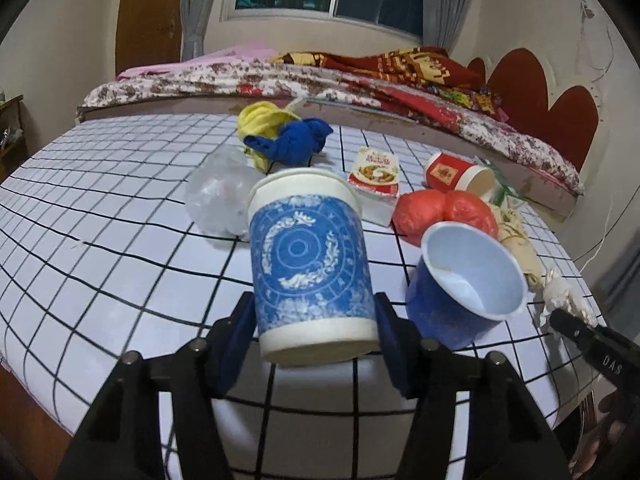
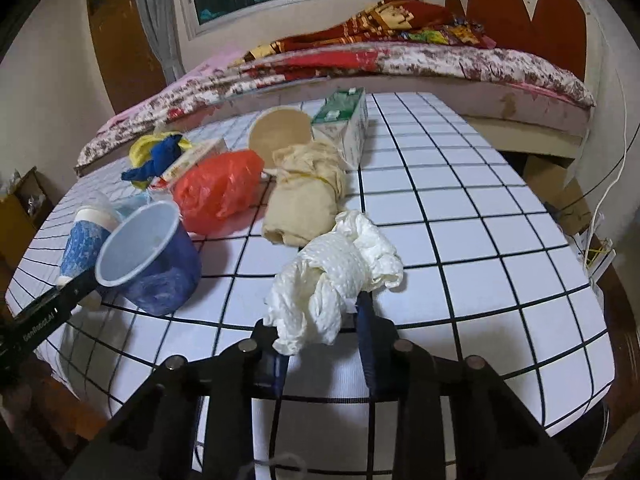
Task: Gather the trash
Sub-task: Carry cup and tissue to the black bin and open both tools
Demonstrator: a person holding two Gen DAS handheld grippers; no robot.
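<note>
left gripper is clamped on the patterned cup, held upright at its base over the checked table. just right of it a blue cup lies tilted, mouth toward the camera, with a red bag behind. right gripper is pinched narrow on a crumpled tissue near the table's front edge; a beige bundle is seen just beyond it.

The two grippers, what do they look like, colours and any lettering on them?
Both are matte black frames with round silver bolt heads and dark blue finger pads. The left gripper and right gripper look alike. White lettering runs along the side of each, partly legible. No cables or sleeves show.
</note>
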